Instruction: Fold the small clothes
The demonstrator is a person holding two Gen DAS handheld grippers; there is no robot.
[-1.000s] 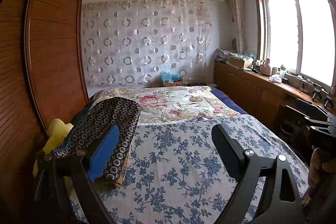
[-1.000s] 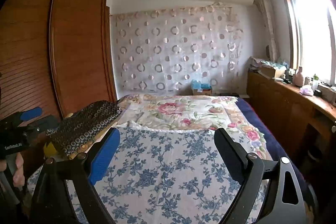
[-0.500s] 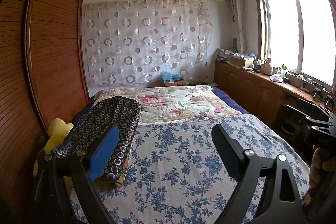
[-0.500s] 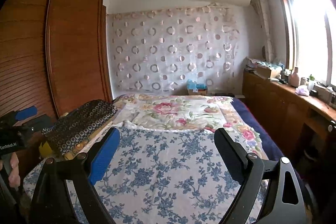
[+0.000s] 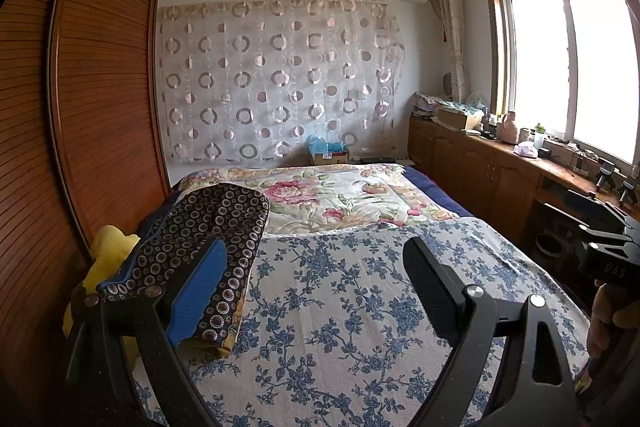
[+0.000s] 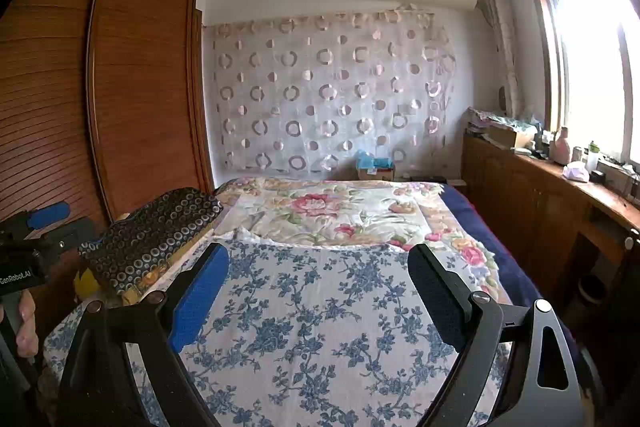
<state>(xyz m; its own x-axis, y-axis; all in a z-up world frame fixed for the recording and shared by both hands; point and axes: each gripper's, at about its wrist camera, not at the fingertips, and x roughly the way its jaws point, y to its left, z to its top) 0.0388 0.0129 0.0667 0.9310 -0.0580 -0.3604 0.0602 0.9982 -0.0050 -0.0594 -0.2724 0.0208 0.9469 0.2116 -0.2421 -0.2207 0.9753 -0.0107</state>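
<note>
Both grippers, left (image 5: pixel 316 279) and right (image 6: pixel 318 283), hover with jaws apart and empty over the blue-flowered white bedspread (image 5: pixel 344 307). At ten o'clock lies a dark ring-patterned folded cloth (image 5: pixel 200 231), probably parked aside to leave folding room.

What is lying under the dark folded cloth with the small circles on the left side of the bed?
Under the dark circle-patterned cloth, a tan or orange folded layer shows at its near edge. Yellow fabric sticks out beside it. How far either reaches underneath is covered.
</note>
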